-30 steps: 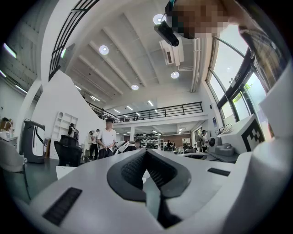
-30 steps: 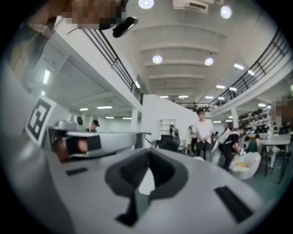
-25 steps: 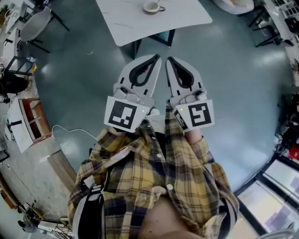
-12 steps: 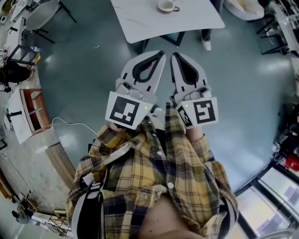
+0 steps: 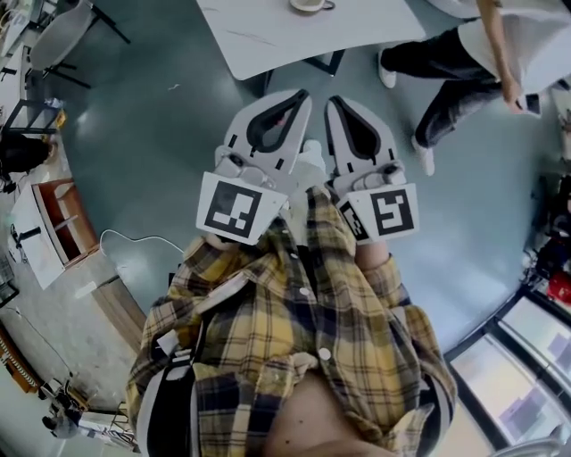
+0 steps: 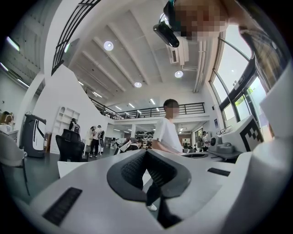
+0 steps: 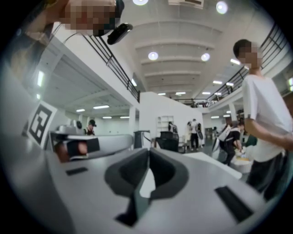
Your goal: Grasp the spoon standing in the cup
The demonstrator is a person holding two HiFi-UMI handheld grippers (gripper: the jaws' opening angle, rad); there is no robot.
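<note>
A pale cup (image 5: 309,5) stands on the white table (image 5: 268,36) at the top edge of the head view, half cut off by the frame. I cannot make out the spoon in it. My left gripper (image 5: 300,95) and right gripper (image 5: 332,102) are held side by side above the grey floor, well short of the table and pointing toward it. Both are shut with nothing between the jaws. In the left gripper view the left gripper (image 6: 146,153) has its tips meeting. The right gripper view shows the right gripper (image 7: 149,154) closed the same way.
A person in a white shirt and dark trousers (image 5: 464,62) stands just right of the table, also seen as a person (image 6: 167,132) ahead in the left gripper view. A chair (image 5: 67,40) stands far left, a shelf unit (image 5: 53,223) at left, with a cable (image 5: 134,241) on the floor.
Both grippers have moved forward toward the table, still shut. The cup has slid to the top edge of the head view. A person has walked in at the top right.
</note>
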